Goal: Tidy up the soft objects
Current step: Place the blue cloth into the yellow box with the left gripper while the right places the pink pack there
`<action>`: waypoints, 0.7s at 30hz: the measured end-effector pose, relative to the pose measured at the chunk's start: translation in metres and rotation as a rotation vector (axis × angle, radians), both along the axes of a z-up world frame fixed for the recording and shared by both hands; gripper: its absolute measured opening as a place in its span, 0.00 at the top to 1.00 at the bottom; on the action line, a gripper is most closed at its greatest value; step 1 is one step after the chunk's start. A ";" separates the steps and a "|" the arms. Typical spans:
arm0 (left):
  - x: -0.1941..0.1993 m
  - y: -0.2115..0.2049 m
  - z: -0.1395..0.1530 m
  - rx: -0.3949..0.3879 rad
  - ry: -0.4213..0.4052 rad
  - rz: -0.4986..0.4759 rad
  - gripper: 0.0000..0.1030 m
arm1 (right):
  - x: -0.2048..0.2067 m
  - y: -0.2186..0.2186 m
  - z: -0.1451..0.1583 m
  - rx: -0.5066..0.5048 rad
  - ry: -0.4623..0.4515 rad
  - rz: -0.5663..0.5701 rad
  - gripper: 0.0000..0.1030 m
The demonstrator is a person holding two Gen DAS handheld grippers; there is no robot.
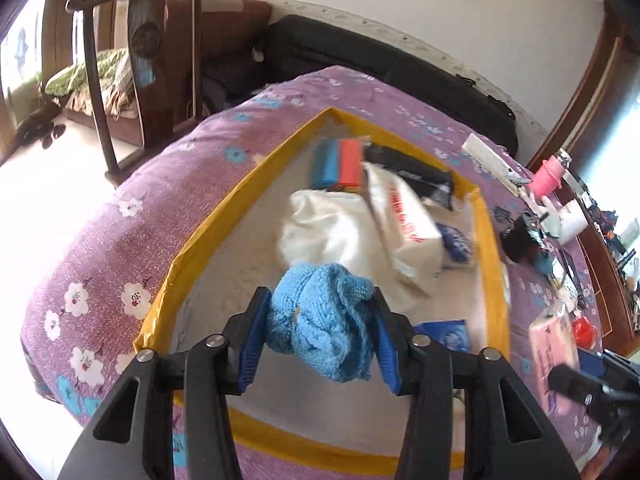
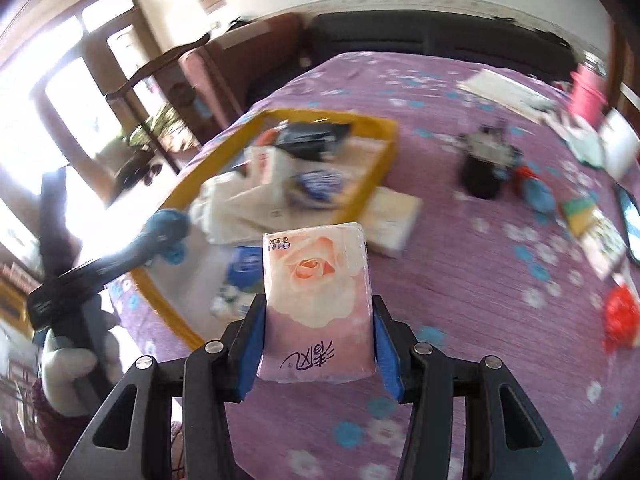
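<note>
My left gripper (image 1: 320, 312) is shut on a bunched blue knitted cloth (image 1: 320, 320) and holds it above the yellow-rimmed tray (image 1: 208, 232). The tray holds a white cloth (image 1: 328, 228), a white tissue pack with red print (image 1: 404, 220), a blue and red sponge block (image 1: 338, 162), a black pouch (image 1: 412, 176) and blue packets (image 1: 446, 334). My right gripper (image 2: 318, 320) is shut on a pink tissue pack with a rose print (image 2: 316, 304), held above the purple tablecloth right of the tray (image 2: 380, 160). The left gripper and blue cloth (image 2: 168, 228) show at left in the right wrist view.
A purple flowered tablecloth (image 1: 120, 248) covers the table. Right of the tray lie a black object (image 2: 480, 168), a blue soft item (image 2: 540, 196), a red object (image 2: 620, 316), a pink cup (image 2: 586, 92) and a white tissue pack (image 2: 392, 220). A dark wooden chair (image 1: 160, 60) stands at the far left.
</note>
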State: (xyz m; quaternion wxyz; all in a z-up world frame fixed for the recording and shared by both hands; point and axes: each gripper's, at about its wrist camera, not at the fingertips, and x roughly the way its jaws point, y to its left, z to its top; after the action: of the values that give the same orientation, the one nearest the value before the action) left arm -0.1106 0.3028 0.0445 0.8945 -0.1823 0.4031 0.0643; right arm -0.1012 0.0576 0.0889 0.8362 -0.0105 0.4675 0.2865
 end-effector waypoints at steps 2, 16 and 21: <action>-0.002 0.005 -0.002 -0.008 -0.014 -0.003 0.51 | 0.001 0.020 -0.001 0.002 0.009 0.030 0.48; -0.059 0.051 0.035 -0.116 -0.222 0.118 0.19 | 0.006 0.110 -0.023 0.030 0.095 0.121 0.47; -0.065 0.052 0.038 -0.018 -0.211 0.167 0.17 | 0.006 0.122 -0.034 -0.049 0.057 0.097 0.45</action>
State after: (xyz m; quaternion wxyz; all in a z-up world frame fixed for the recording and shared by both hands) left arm -0.1760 0.3551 0.0825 0.9218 -0.2291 0.2906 0.1154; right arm -0.0949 0.1793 0.0551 0.8072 -0.0457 0.4970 0.3153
